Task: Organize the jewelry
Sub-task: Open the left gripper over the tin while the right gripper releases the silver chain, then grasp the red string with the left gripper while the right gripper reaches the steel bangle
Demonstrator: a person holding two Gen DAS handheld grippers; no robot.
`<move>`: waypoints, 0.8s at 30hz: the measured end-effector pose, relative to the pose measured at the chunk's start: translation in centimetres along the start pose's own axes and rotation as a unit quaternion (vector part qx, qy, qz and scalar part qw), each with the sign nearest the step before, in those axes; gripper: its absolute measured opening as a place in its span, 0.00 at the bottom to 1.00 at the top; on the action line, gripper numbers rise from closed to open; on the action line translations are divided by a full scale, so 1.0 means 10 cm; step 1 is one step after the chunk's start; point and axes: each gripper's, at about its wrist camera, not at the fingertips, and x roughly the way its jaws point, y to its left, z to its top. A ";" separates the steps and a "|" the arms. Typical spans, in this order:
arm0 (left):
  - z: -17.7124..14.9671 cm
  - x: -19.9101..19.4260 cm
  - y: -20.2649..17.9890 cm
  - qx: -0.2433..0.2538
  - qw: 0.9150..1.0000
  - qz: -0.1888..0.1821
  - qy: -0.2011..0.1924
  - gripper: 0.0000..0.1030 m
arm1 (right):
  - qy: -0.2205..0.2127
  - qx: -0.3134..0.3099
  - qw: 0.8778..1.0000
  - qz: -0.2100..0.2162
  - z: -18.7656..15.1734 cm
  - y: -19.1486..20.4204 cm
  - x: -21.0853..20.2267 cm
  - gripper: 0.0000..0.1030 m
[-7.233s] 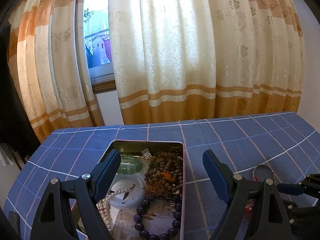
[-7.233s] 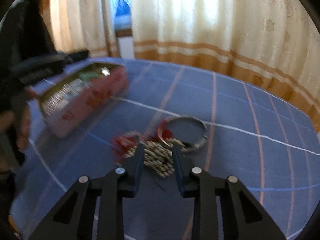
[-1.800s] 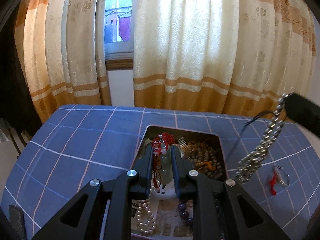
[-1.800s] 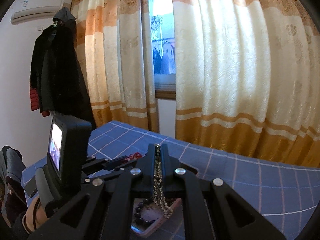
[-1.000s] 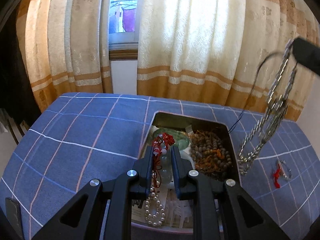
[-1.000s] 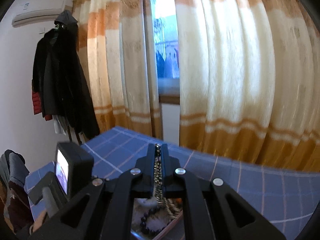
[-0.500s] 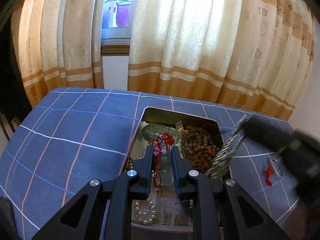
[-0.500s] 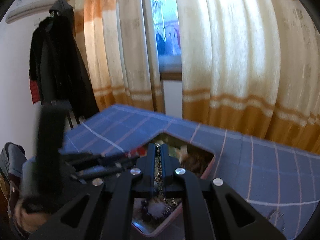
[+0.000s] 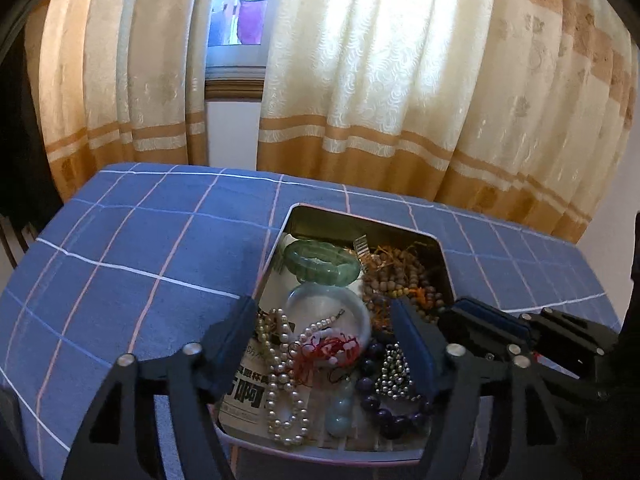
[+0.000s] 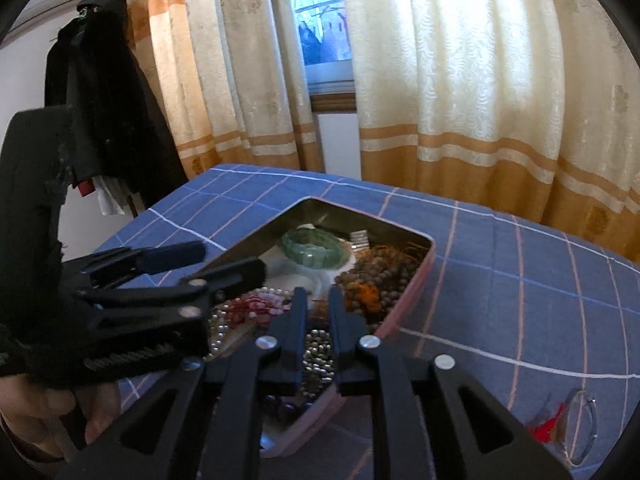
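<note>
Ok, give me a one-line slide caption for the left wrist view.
Left tool open over a tin holding a green bracelet, pearls and wooden beads.

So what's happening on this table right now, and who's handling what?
A person holds a gripper in each hand over an open tin of jewelry on a blue checked cloth. The left gripper has just been opening, and its red-corded charm now lies among the pearls. The right gripper has just been opening slightly above the silver bead chain lying in the tin. A silver bangle is still outside on the cloth.
</note>
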 end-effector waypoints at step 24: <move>-0.17 -0.11 -1.04 0.111 0.993 0.022 -0.044 0.71 | 0.032 0.063 0.987 -0.146 -0.67 -1.52 -0.96 0.48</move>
